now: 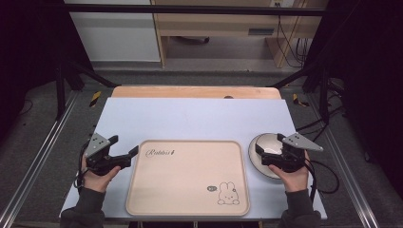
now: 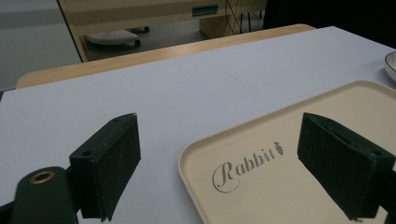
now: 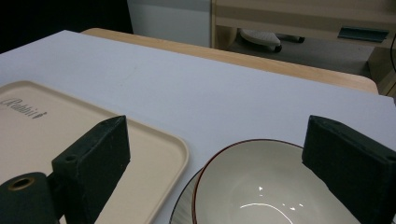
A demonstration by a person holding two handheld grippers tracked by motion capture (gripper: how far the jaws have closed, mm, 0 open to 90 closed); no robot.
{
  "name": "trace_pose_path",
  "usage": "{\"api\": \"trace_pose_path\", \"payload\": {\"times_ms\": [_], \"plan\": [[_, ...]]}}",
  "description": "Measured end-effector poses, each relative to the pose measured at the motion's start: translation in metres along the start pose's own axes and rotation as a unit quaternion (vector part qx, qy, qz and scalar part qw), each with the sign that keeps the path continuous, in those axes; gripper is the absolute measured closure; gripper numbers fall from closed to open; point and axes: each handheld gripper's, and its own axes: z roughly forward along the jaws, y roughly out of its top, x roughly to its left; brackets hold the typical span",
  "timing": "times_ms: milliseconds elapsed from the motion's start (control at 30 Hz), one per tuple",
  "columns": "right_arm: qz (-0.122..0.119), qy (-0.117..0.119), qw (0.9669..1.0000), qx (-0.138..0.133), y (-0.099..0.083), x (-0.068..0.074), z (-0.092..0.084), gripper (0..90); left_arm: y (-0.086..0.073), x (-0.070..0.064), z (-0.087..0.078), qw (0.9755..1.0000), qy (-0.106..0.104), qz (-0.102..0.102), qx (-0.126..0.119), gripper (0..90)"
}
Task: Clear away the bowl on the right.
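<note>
Our left gripper [image 1: 128, 153] and right gripper [image 1: 260, 153] gape empty; the bowl [image 3: 261, 196] sits beside the bare tray [image 1: 190, 190], nothing begun.

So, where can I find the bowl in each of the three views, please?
High view: the bowl is at the right, beside the tray, under the right gripper.
Left gripper view: a sliver of its rim at the right edge.
Right gripper view: bottom centre, between the open jaws.
Shared landmark: the tray's "Rabbit" lettering.
</note>
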Motion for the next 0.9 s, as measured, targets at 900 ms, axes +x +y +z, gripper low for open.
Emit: {"api": "trace_pose_path", "payload": {"times_ms": [900], "plan": [[0.019,-0.062,0.9977,0.02,0.002,-0.026,-0.011,15.0,-0.009,0.007,0.004,0.9998,0.008,-0.005,0.015,13.0]]}}
